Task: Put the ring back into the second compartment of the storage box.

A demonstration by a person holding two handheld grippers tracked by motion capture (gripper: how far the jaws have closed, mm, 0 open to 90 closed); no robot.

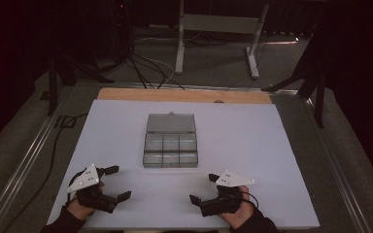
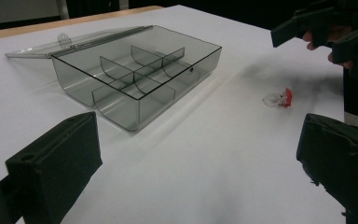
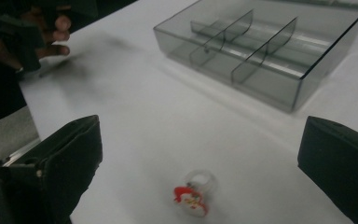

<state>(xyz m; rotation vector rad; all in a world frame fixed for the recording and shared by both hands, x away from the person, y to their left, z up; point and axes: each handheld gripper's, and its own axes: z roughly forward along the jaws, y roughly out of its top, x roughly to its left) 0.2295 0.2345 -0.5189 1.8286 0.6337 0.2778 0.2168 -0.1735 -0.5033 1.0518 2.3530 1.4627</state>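
**Right gripper poised over a small ring, open box waiting beyond**

The right gripper [image 3: 200,154] has its jaws spread wide and holds nothing. Just ahead of it, between the two jaws and slightly toward the near one, a single small clear ring with a red charm [image 3: 193,196] lies on the white table [image 1: 272,145]. It has no marked long axis, so the approach looks free; the red charm points back toward the gripper. In the left gripper view the ring [image 2: 279,99] lies off to the right, nearer the right hand than the left. The left gripper [image 2: 200,158] is likewise wide open and empty, resting near the table's front edge [image 1: 108,187]. Beyond both, at mid-table, stands one smoky clear box [image 1: 170,150] with six compartments, all empty, its lid [image 1: 171,123] folded flat behind it. The likely move is a short drop onto the ring, then a carry forward to the box
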